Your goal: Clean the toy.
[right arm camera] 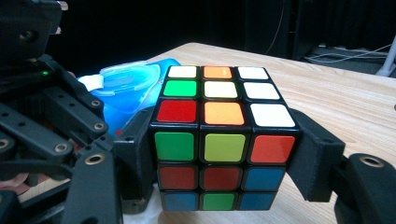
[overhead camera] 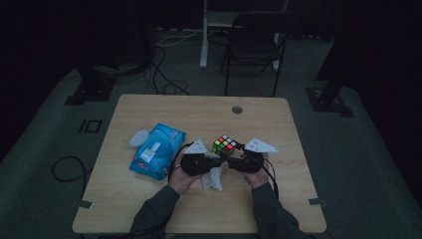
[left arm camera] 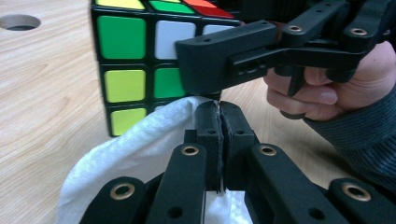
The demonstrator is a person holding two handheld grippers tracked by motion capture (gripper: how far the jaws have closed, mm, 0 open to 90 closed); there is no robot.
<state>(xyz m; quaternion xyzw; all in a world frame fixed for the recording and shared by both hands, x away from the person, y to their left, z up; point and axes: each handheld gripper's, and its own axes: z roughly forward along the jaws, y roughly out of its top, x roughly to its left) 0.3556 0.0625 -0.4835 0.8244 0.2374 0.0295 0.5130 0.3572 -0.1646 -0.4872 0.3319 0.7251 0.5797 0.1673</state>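
Right gripper (right arm camera: pixel 224 186) clamped on cube (right arm camera: pixel 223 140), jaws on opp. sides. Left gripper (left arm camera: pixel 219 126) pressed together on white wipe (left arm camera: pixel 140 149), tips just below cube, touching right jaw.

We note the bench (overhead camera: pixel 149 209) lies bare along its far edge and its right side, so a hand could pass there freely. The blue wipes pack (overhead camera: pixel 157 150) and a small white lid (overhead camera: pixel 138 137) block the left middle. At centre the cube (overhead camera: pixel 225 145) sits pinned between the jaws of the right tool (overhead camera: pixel 236 155), with the left tool (overhead camera: pixel 219 160) and its white tissue (overhead camera: pixel 213 178) pressed just beside it; we see no gap between them. A cable hole (overhead camera: pixel 237 109) marks the far side.
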